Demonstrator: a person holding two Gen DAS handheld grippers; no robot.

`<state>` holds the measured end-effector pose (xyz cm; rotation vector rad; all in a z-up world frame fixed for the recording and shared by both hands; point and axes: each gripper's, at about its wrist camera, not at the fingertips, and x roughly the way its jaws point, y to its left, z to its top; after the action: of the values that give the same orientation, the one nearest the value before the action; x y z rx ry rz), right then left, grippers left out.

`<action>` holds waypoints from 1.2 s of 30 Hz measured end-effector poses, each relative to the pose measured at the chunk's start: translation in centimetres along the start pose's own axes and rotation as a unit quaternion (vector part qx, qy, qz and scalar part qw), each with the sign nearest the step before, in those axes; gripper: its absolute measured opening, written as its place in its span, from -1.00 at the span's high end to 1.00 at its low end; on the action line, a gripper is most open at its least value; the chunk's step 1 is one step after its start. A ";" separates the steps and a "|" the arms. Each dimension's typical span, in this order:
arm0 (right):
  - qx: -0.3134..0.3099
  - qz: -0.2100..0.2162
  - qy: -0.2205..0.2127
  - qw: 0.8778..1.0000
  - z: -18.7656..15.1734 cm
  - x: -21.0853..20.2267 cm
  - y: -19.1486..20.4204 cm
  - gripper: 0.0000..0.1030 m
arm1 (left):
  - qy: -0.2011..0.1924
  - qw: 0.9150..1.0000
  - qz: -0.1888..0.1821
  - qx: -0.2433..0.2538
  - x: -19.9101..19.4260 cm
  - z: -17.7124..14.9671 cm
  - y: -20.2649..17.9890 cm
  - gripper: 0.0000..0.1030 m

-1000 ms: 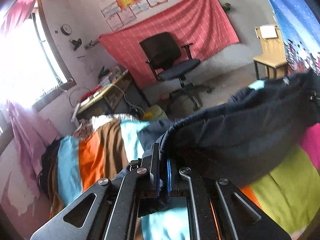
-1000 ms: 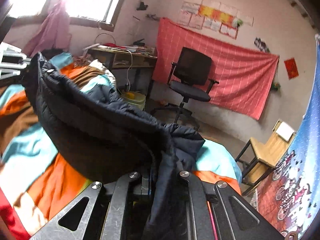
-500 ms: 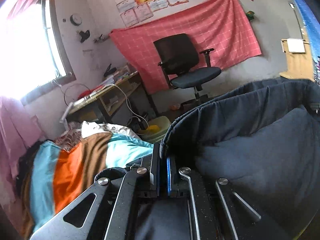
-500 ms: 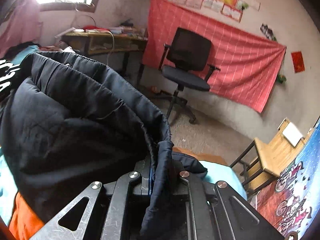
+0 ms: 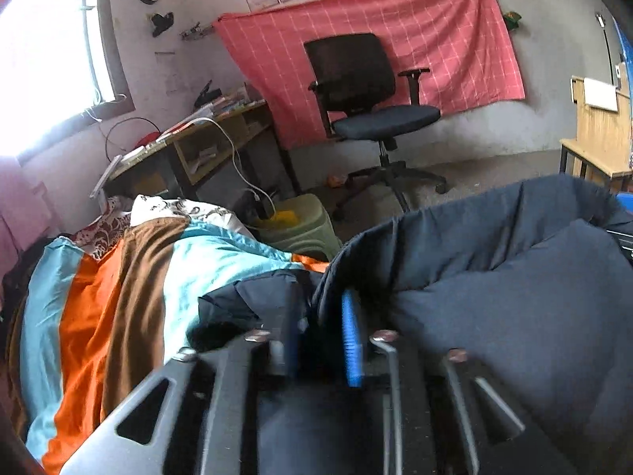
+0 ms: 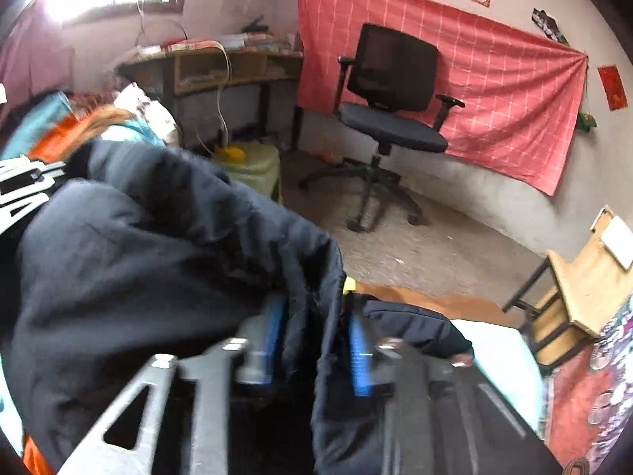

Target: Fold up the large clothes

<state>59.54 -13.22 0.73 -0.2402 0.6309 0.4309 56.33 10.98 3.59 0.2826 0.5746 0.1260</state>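
A large dark navy padded jacket (image 5: pixel 514 297) lies bunched on the striped bedspread (image 5: pixel 103 301). In the left wrist view my left gripper (image 5: pixel 320 328) has its blue-padded jaws parted, with the jacket's edge loose between them. In the right wrist view the same jacket (image 6: pixel 138 269) fills the lower left, and my right gripper (image 6: pixel 316 336) also has its jaws parted around a fold of the fabric. The left gripper's black and white body (image 6: pixel 19 190) shows at the far left of the right wrist view.
A black office chair (image 5: pixel 368 99) stands on the floor before a red checked cloth (image 5: pixel 395 39) on the wall. A cluttered desk (image 5: pixel 190 146) and a pale green bin (image 5: pixel 296 225) sit by the bed. A wooden chair (image 6: pixel 585 285) stands at the right.
Both grippers were shut on the jacket and held it stretched between them; now both have opened. The jacket has come down onto the bed in a bunch.
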 end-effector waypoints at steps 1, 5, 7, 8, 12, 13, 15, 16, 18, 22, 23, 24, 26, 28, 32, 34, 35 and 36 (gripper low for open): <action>0.005 0.000 -0.011 1.000 -0.1 -0.4 -0.1 -0.28 | -0.004 1.000 -0.002 -0.005 -0.3 0.1 0.1 0.16; 0.027 -0.015 -0.059 0.998 -0.1 -3.0 -0.4 -0.55 | -0.047 0.997 -0.016 -0.054 -3.6 0.0 1.6 -0.54; 0.040 -0.029 -0.087 0.995 -0.4 -5.0 -0.4 -0.69 | -0.062 0.996 -0.026 -0.064 -5.1 -0.2 2.1 -0.60; 0.047 -0.035 -0.102 0.993 -0.6 -5.9 -0.3 -0.78 | -0.066 0.995 -0.033 -0.068 -6.0 -0.4 2.2 -0.60; 0.057 0.009 -0.125 0.990 -2.1 -8.3 0.8 -0.90 | -0.052 0.991 -0.101 -0.075 -7.2 -1.7 1.6 -0.62; 0.051 0.026 -0.117 0.991 -2.4 -8.2 1.4 -0.90 | -0.043 0.990 -0.110 -0.075 -7.2 -1.9 1.2 -0.63; 0.036 0.049 -0.094 0.994 -3.0 -7.5 2.6 -0.90 | -0.013 0.989 -0.127 -0.069 -6.0 -2.6 0.2 -0.63; 0.033 0.056 -0.086 0.994 -3.2 -7.0 2.9 -0.90 | -0.004 0.990 -0.127 -0.065 -5.4 -2.8 -0.2 -0.63; 0.041 0.067 -0.068 0.995 -3.7 -5.5 3.2 -0.91 | 0.000 0.990 -0.126 -0.062 -4.4 -2.8 -0.6 -0.66; 0.085 0.086 -0.043 0.992 -2.6 -1.9 2.2 -0.96 | -0.001 0.993 -0.095 -0.075 -2.9 -1.3 -0.7 -0.85; 0.088 0.087 -0.040 0.992 -1.8 -1.1 2.0 -0.96 | 0.003 0.993 -0.083 -0.079 -2.2 -0.9 -0.6 -0.87; 0.087 0.089 -0.037 0.991 -1.0 -0.2 1.9 -0.96 | 0.006 0.994 -0.071 -0.085 -1.7 -0.7 -0.6 -0.87; 0.087 0.087 -0.032 0.992 0.3 1.1 1.8 -0.96 | 0.009 0.994 -0.047 -0.094 -0.7 -0.5 -0.1 -0.87; 0.089 0.085 -0.022 0.992 1.7 2.7 1.7 -0.96 | 0.017 0.994 -0.024 -0.108 0.6 -0.2 0.8 -0.87; 0.083 0.073 -0.001 0.994 3.1 5.9 1.6 -0.96 | 0.045 0.988 -0.009 -0.144 2.8 -1.1 3.0 -0.88; 0.093 0.072 0.018 0.993 3.1 7.7 1.3 -0.96 | 0.052 0.985 -0.020 -0.165 3.7 -1.6 3.8 -0.94; 0.097 0.074 0.025 0.992 3.1 8.3 1.1 -0.97 | 0.056 0.984 -0.023 -0.170 4.0 -1.7 4.0 -0.98; 0.106 0.081 0.037 0.990 3.0 9.3 0.8 -0.98 | 0.060 0.983 -0.026 -0.171 4.2 -1.7 4.2 -0.99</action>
<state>67.40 -8.53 -2.72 -0.0020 0.7668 0.5080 58.72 16.18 1.30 -0.0739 0.6675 0.1887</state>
